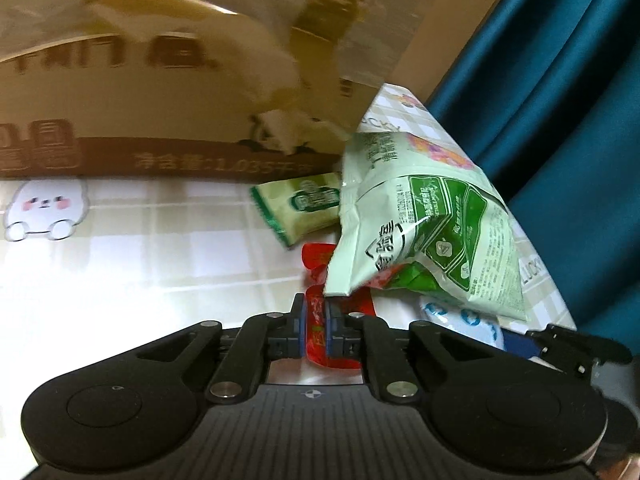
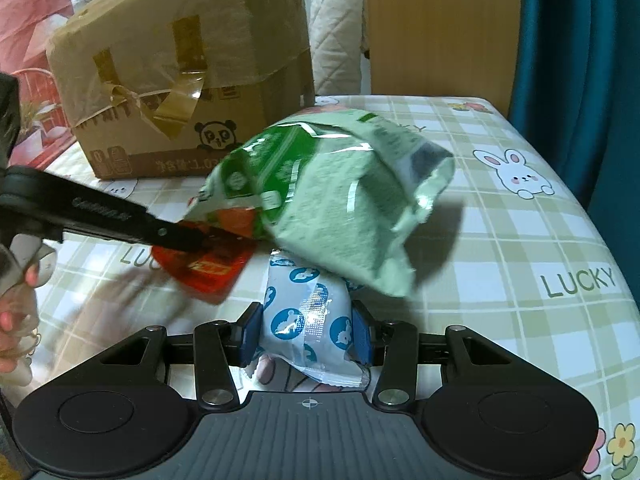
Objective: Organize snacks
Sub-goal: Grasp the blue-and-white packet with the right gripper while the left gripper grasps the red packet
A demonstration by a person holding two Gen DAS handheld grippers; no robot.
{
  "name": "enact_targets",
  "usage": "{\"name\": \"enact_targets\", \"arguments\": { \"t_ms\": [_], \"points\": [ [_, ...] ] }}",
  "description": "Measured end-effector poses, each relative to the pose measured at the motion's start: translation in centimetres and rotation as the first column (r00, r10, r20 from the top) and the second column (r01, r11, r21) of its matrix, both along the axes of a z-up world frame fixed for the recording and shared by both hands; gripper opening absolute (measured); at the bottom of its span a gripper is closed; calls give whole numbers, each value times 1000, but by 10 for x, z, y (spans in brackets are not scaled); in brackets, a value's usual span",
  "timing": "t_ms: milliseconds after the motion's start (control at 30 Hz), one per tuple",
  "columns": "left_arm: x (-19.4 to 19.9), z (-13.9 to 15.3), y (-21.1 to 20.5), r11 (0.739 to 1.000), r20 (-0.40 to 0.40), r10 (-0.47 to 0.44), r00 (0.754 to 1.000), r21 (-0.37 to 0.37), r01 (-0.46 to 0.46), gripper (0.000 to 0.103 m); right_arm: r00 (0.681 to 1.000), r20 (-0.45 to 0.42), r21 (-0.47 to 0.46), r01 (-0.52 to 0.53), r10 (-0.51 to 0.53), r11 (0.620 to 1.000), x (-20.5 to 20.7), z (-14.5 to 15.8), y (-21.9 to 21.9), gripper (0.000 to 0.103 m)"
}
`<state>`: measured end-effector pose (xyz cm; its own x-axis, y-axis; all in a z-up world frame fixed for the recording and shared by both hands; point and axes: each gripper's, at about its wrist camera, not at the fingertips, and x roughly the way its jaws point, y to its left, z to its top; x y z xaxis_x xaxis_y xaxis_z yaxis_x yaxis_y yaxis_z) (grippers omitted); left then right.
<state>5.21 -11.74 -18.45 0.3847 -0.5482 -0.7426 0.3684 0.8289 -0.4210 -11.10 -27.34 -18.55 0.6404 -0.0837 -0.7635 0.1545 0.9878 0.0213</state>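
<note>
My left gripper (image 1: 316,312) is shut on a thin red snack packet (image 1: 318,332), pinched edge-on between its blue pads. In the right wrist view that red packet (image 2: 208,268) lies on the tablecloth with the left gripper's black fingers (image 2: 176,236) on it. My right gripper (image 2: 306,326) is shut on a white packet with blue round marks (image 2: 308,320), which fills the gap between the pads. A large pale green bag (image 2: 340,208), crumpled, leans over both packets. In the left wrist view this green bag (image 1: 432,236) is right of the gripper, and a small green sachet (image 1: 298,208) lies behind it.
A taped cardboard box (image 2: 180,76) stands at the back left of the table with the checked cloth (image 2: 520,248). A teal curtain (image 2: 580,60) hangs at the right beyond the table's edge. A person's fingers (image 2: 16,312) show at the far left.
</note>
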Motion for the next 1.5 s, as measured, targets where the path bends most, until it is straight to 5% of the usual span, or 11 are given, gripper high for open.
{"name": "enact_targets", "arguments": {
  "t_ms": [767, 1267, 1433, 1500],
  "points": [
    [-16, -14, 117, 986, 36, 162, 986, 45, -163, 10, 997, -21, 41, -74, 75, 996, 52, -7, 38, 42],
    [-32, 43, 128, 984, 242, 170, 955, 15, -179, 3, 988, 55, 139, -148, 142, 979, 50, 20, 56, 42],
    [-31, 33, 131, 975, 167, 212, 963, 23, -219, 5, 986, 52, 118, -164, 158, 979, 52, 20, 63, 42],
    [-29, 25, 133, 970, 112, 237, 965, 28, -242, 18, 986, 44, 119, -163, 158, 980, 51, 18, 64, 42]
  ]
}}
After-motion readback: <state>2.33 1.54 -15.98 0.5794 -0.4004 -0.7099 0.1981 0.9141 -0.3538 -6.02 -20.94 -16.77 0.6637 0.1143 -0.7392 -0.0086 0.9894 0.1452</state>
